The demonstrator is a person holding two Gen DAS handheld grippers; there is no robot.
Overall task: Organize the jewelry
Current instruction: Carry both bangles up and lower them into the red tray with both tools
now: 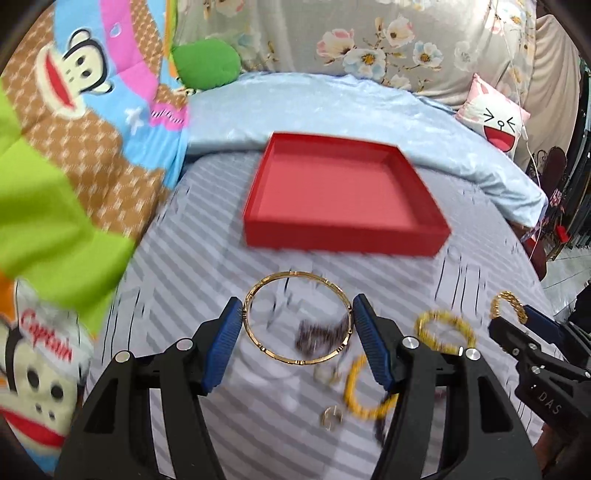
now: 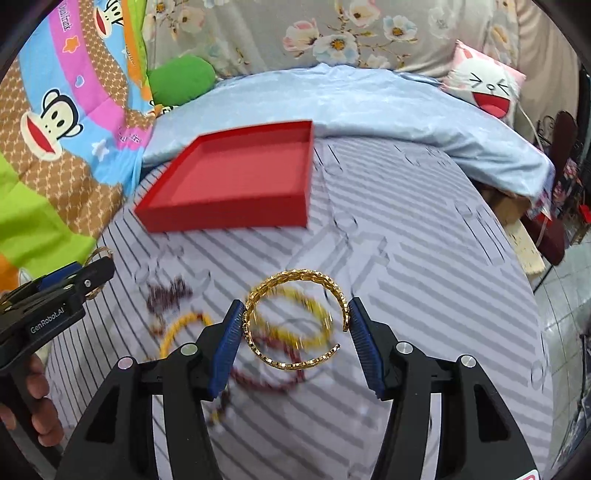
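Striped grey bedsheet (image 1: pixel 192 258) bears red tray (image 1: pixel 343 240), floral pillows (image 1: pixel 369 37) behind

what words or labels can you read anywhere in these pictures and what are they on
"Captain" in red, on the monkey cartoon blanket
"DAS" on the black body of the right gripper, seen from the left wrist view
"GenRobot.AI" on the black body of the left gripper, seen from the right wrist view
Dark script on the blanket's pink stripe is too blurred to read for sure
Nothing readable on the red tray
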